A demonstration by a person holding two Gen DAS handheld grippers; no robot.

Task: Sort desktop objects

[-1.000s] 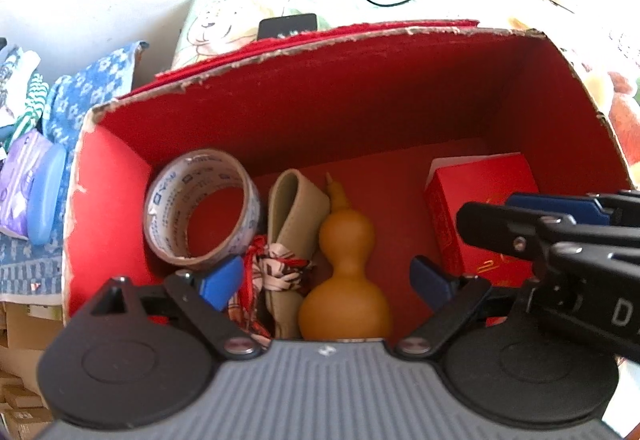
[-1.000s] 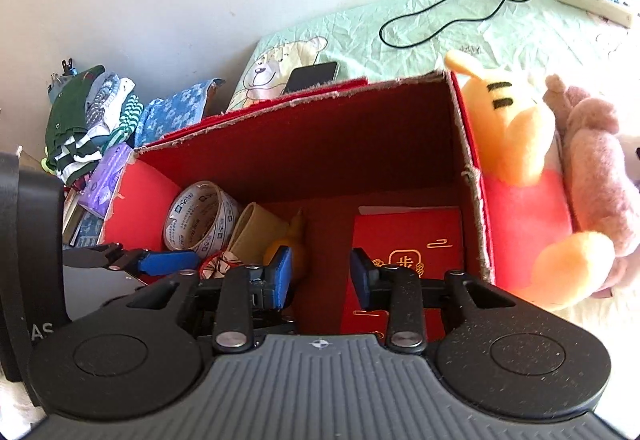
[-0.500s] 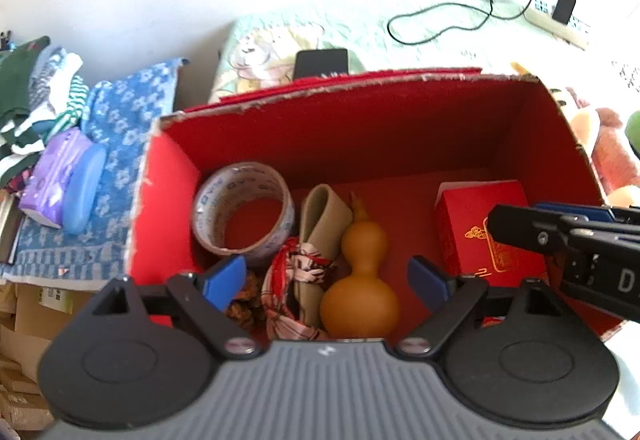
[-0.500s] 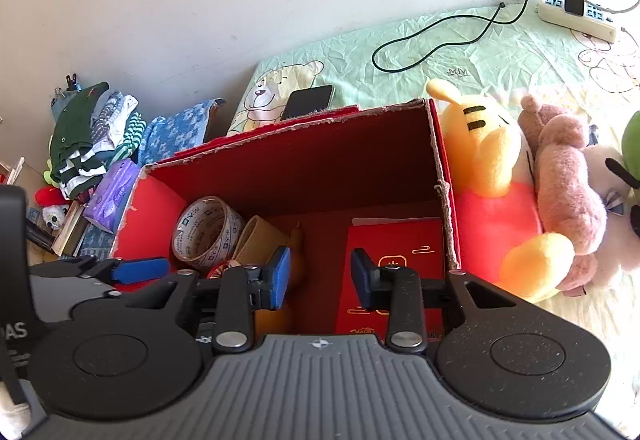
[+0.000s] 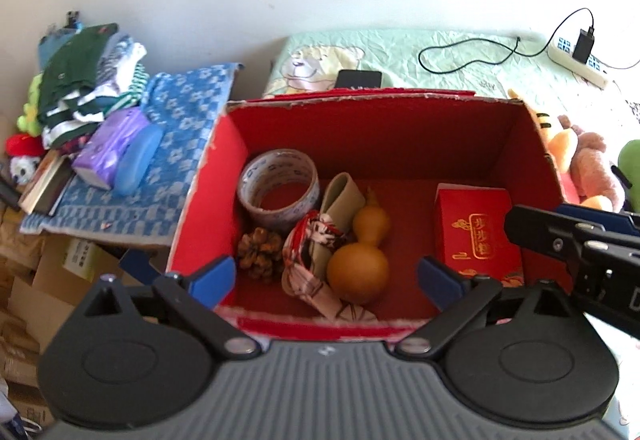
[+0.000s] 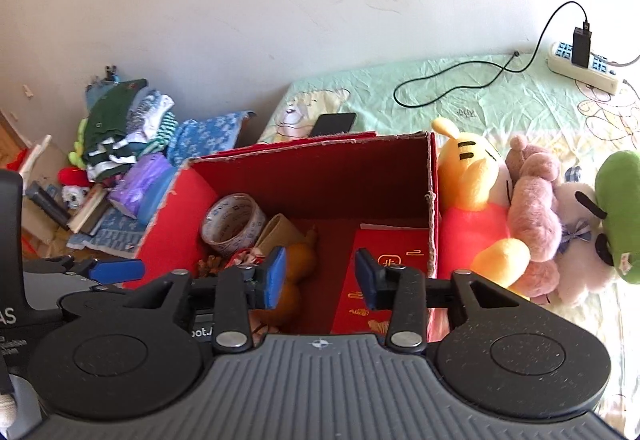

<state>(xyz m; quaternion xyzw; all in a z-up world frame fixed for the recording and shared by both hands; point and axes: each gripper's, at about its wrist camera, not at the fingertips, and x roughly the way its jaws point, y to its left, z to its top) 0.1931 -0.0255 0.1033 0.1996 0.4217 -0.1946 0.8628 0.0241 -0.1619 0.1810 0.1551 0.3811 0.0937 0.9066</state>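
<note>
Red box (image 5: 224,168) sits open on the bed, used as landmark. Inside it: tape roll (image 5: 279,184) in the far left corner, pine cone (image 5: 260,252) just in front of the tape, gourd (image 5: 360,252) mid-floor, touching a folded tan strap (image 5: 340,196) and a patterned cloth (image 5: 308,264), red packet (image 5: 476,232) on the right side. Left gripper (image 5: 325,277) above the box's near edge, jaws opening, spread wide, nothing between them. Right gripper (image 6: 321,277) over the box's right half, jaws opening, nothing gripped. Plush toys (image 6: 496,216) just right of the box, phone (image 6: 333,123) behind it.
</note>
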